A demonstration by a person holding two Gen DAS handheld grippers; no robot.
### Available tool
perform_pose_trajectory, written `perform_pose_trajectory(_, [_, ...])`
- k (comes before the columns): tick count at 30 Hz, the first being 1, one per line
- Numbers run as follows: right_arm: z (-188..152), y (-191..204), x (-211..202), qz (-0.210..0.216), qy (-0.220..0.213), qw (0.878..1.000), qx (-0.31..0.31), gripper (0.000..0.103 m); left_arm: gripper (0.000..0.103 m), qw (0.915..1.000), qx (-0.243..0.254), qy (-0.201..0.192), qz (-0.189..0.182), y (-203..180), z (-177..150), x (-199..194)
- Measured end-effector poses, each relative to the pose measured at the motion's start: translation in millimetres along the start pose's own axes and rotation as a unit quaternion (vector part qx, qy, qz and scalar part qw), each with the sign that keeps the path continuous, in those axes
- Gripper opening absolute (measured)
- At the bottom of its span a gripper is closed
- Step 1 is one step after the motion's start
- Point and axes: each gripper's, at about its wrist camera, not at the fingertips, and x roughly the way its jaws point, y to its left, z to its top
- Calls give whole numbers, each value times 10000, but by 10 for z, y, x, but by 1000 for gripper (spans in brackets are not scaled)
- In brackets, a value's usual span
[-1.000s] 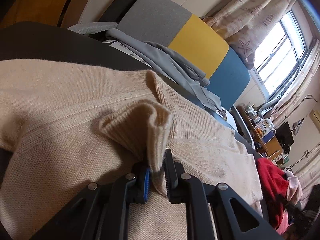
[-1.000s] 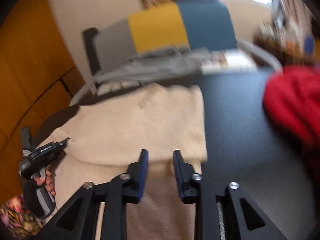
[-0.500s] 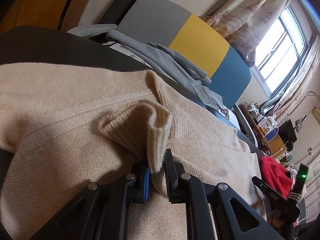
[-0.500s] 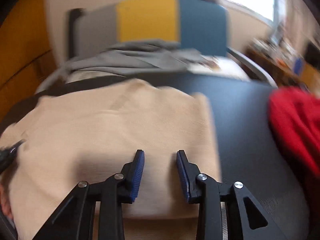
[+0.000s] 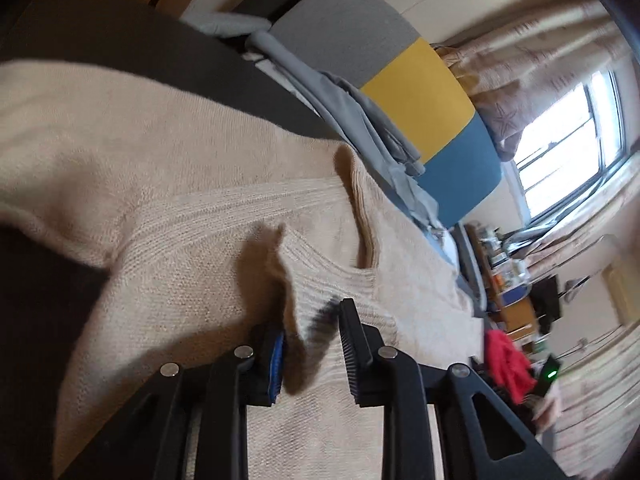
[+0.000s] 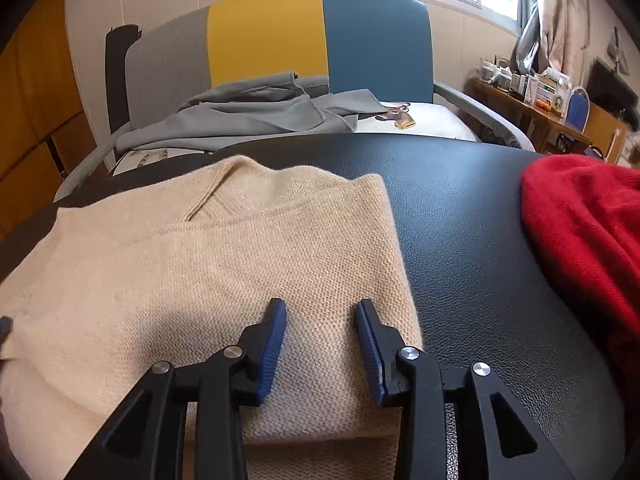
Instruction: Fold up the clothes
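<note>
Beige sweater (image 6: 224,280) lying folded on black table (image 6: 480,264), left tongs (image 5: 310,344) just opened, ribbed cuff (image 5: 296,280) loose between the parted jaws, right tongs (image 6: 320,344) released above the sweater's right edge, red garment (image 6: 580,216) near, tri-colour armchair (image 6: 280,40) behind.

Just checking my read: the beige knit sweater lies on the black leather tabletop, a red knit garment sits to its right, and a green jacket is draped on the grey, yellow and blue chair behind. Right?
Nearly. The garment draped on the chair is grey, not green; the right wrist view shows it. The beige knit sweater does lie on the black leather tabletop, with the red knit garment to its right.
</note>
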Motion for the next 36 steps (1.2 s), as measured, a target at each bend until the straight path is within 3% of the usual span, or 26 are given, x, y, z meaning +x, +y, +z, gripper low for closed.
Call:
perform_pose_trajectory(4, [-5,24,-5,-23,-5,10000,-23,38,27,9987,-356,294,-197,39,171,143])
perform_pose_trajectory(5, [-6,23,-5,-16,-8,10000,-18,38,22,9992,-226,291,-121,-5,192,161])
perform_pose_trajectory(6, [-6,21,-5,-9,-11,10000,-12,38,10,9997,-46,255,-19,-70,213,163])
perform_pose_trajectory(7, [-4,17,-3,0,-12,10000,-6,38,6,9997,189,129,26,-164,228,123])
perform_pose_trajectory(9, [-12,10,-6,4,-17,10000,0,38,5,9966,593,-430,-380,-349,228,-76])
perform_pose_trajectory(11, [-20,11,-7,2,-28,10000,5,39,7,9862,1138,-1083,-522,-536,206,-271])
perform_pose_trajectory(14, [-26,23,-9,-27,-33,10000,-18,39,11,9805,1599,-978,582,-559,203,-91])
perform_pose_trajectory(16, [-25,20,-11,-15,-37,10000,-8,39,10,9826,1415,-397,1136,-345,174,153])
perform_pose_trajectory(17, [-31,39,-18,-21,-37,10000,-2,39,10,9859,1256,-416,1027,-263,155,141])
perform_pose_trajectory(21, [-22,39,-9,6,-46,10000,17,39,19,9905,614,-857,880,9,220,-187])
perform_pose_trajectory(25, [-22,42,-11,11,-52,10000,20,39,25,9858,-19,-1423,890,419,348,-709])
perform_pose_trajectory(28, [-22,13,-10,74,-57,9999,72,39,35,9733,-628,-1976,987,835,446,-1196])
perform_pose_trajectory(30, [-15,-6,-7,87,-55,9999,68,40,41,9596,-1075,-2333,1148,1176,499,-1534])
perform_pose_trajectory(34, [-15,-7,-7,98,-53,9999,74,40,41,9197,-2243,-2704,1752,1810,454,-2157])
perform_pose_trajectory(36, [-15,-6,-6,101,-53,9999,77,41,41,8987,-2837,-2824,1790,2074,371,-2381])
